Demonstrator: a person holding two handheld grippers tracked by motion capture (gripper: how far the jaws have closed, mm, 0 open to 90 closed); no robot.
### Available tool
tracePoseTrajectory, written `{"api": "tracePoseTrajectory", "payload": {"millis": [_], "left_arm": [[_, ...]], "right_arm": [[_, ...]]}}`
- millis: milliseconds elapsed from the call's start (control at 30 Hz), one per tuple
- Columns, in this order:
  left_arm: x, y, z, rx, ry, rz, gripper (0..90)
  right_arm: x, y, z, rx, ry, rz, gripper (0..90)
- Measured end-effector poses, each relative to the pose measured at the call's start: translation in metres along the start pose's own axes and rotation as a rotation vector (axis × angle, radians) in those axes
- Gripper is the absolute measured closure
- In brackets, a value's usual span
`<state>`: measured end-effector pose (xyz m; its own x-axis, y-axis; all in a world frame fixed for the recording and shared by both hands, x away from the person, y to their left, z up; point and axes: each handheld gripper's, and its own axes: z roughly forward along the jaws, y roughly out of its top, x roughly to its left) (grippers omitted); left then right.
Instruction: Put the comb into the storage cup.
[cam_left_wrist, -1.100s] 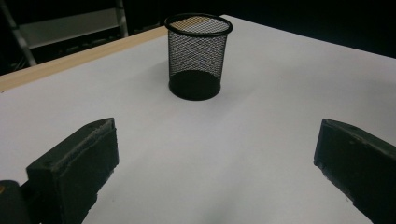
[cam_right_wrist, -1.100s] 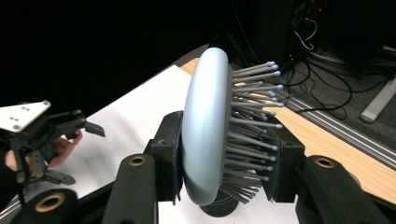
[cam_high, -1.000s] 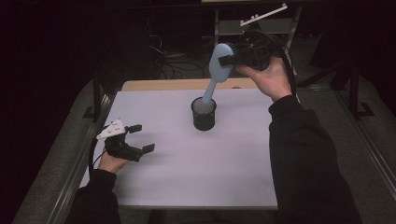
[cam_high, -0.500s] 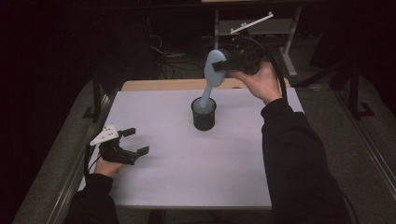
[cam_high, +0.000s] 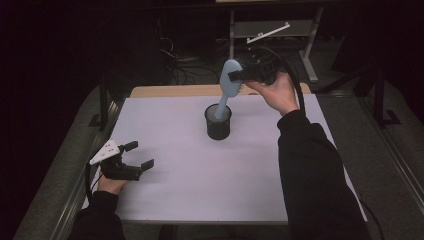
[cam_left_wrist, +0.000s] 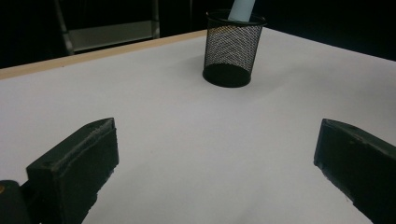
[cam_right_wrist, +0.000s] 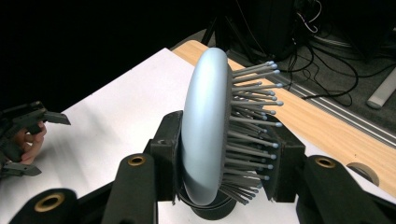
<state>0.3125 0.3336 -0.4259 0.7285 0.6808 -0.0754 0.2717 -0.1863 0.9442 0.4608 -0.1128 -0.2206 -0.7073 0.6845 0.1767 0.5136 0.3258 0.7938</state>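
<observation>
Brush handle seated in cup, head clamped by right gripper.

At frame centre, the right gripper (cam_high: 239, 76) gripped the brush (cam_high: 228, 82) head above the cup (cam_high: 218, 122); it should release only once the handle sat stable. The left gripper (cam_high: 135, 155) lay spread, lower left. White mat (cam_high: 200, 180); dark room.

sleeves (cam_high: 310, 170): black, long | hand-held gripper (cam_high: 131, 156): black jaws, grey three-cornered plate, black cable

Black wire-mesh cup (cam_left_wrist: 235, 49), likely metal; smooth, glossy pale-blue plastic hairbrush (cam_right_wrist: 205, 126); matt white table (cam_high: 190, 200) top with a wooden far edge.
</observation>
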Motion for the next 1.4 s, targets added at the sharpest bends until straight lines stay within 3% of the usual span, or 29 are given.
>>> {"api": "tracePoseTrajectory", "payload": {"millis": [267,600,1133,1400], "left_arm": [[-0.002,-0.002,-0.001,-0.013,-0.007,-0.011,0.0],[-0.007,-0.005,0.001,0.004,-0.033,0.003,0.0],[-0.008,-0.004,0.003,0.000,-0.024,-0.007,0.0],[-0.007,-0.005,0.004,0.006,-0.022,-0.008,0.0]], "right_arm": [[-0.008,-0.010,0.008,-0.005,0.006,0.022,54.2],[-0.015,-0.026,0.022,0.011,0.019,0.044,54.1],[-0.023,-0.040,0.035,-0.001,0.041,0.083,53.9],[-0.027,-0.049,0.045,0.020,0.042,0.100,53.8]]}}
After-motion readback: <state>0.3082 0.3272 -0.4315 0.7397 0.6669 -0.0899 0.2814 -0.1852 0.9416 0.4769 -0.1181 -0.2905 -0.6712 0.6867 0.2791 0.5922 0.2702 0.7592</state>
